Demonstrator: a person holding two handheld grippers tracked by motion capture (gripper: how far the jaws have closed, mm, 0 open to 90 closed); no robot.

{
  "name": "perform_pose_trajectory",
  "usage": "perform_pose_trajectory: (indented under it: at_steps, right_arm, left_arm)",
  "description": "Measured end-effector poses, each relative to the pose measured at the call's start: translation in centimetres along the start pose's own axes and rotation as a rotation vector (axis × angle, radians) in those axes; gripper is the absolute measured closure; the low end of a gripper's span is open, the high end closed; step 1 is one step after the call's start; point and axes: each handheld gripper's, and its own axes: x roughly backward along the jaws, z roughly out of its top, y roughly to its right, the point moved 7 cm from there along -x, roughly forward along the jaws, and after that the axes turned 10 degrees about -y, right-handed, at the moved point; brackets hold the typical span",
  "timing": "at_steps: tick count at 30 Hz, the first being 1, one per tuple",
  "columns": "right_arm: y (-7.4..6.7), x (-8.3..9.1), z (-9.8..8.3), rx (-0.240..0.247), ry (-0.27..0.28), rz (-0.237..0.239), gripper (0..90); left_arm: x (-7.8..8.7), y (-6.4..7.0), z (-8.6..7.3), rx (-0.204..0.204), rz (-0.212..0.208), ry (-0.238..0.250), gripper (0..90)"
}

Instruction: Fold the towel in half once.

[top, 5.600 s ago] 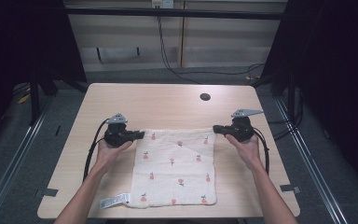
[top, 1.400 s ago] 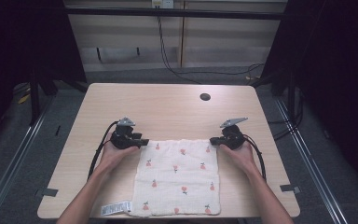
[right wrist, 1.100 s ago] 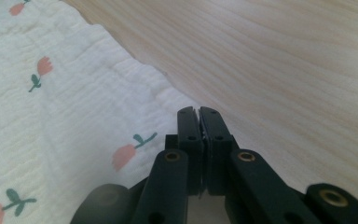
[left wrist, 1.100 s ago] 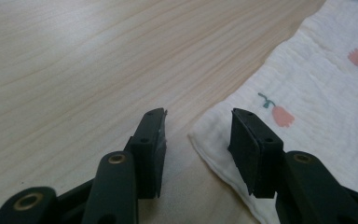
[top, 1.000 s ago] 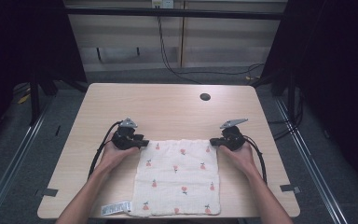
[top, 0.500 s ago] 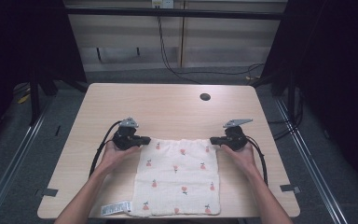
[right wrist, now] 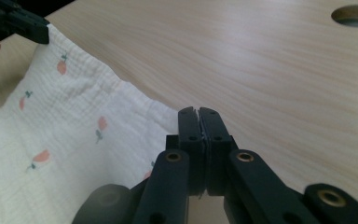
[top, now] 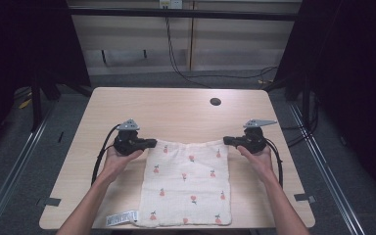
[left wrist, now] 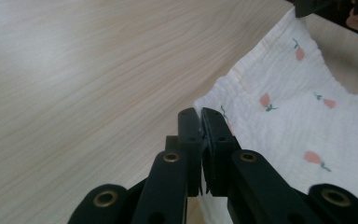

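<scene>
A white cloth (top: 187, 186) with a crinkled weave and small pink fruit prints lies on the near half of the table (top: 176, 110), between the two hands. Its near edge reaches the table's near edge, and a white label (top: 122, 218) sticks out at its near left corner. The far edge sags in the middle and rises toward both far corners, which are lifted off the wood.

The left gripper (top: 150, 143) has its jaws closed tight on the far left corner of the cloth; they have just been closing, and in the left gripper view the fabric edge runs in between the two black fingers (left wrist: 189, 135), which stand pressed together. The right gripper (top: 226, 140) is clamped on the far right corner in the same way; in the right gripper view its fingers (right wrist: 213, 133) meet with the cloth pinched between them. Each gripper points inward toward the other, held in a hand that comes in from the near side, with a black cable trailing back along the forearm.

The table is pale wood with rounded corners and a dark round hole (top: 215, 102) near its far right side. Around it the floor is grey, with metal rails (top: 10, 183) running along the left and right. Beyond the far edge stands a light wall panel with black cables (top: 174, 49) hanging down, and dark curtains close in both sides.
</scene>
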Motion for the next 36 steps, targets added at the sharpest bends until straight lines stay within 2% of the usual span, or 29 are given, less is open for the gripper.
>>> perform_pose_trajectory:
  at_steps: [2, 7, 11, 17, 23, 27, 30, 33, 36]
  right_arm:
    - [0.0, 0.7, 0.4, -0.002, 0.022, 0.001, 88.5]
    - [-0.4, 1.3, 1.2, 0.022, 0.029, -0.002, 88.5]
    - [-1.0, 2.3, 2.7, 0.043, 0.061, 0.008, 88.5]
    - [-0.9, 3.3, 3.6, 0.052, 0.083, 0.001, 88.6]
    - [-0.6, 3.8, 4.1, 0.048, 0.102, -0.008, 88.6]
    - [-0.2, 4.0, 4.7, 0.048, 0.112, -0.018, 88.7]
    - [0.1, 4.3, 5.3, 0.039, 0.121, -0.018, 88.7]
    - [-0.3, 4.3, 5.5, 0.045, 0.122, -0.007, 88.7]
    - [-0.5, 3.9, 4.9, 0.050, 0.104, -0.003, 88.7]
  left_arm:
    - [0.5, 0.2, 0.3, 0.001, 0.000, 0.018, 87.3]
    - [1.0, 0.5, 1.0, 0.003, 0.003, 0.047, 87.3]
    - [1.3, 0.9, 1.4, -0.021, 0.010, 0.047, 87.3]
    - [2.0, 0.2, 1.8, -0.002, 0.025, 0.082, 87.3]
    - [2.0, -0.2, 3.0, -0.022, 0.031, 0.078, 87.3]
    - [2.0, -0.3, 4.0, -0.012, 0.003, 0.120, 87.3]
    - [1.7, -0.3, 4.2, -0.022, 0.045, 0.106, 87.3]
    - [1.4, -0.4, 3.9, -0.017, 0.045, 0.093, 87.3]
    - [1.5, -0.5, 3.4, -0.017, 0.041, 0.086, 87.3]
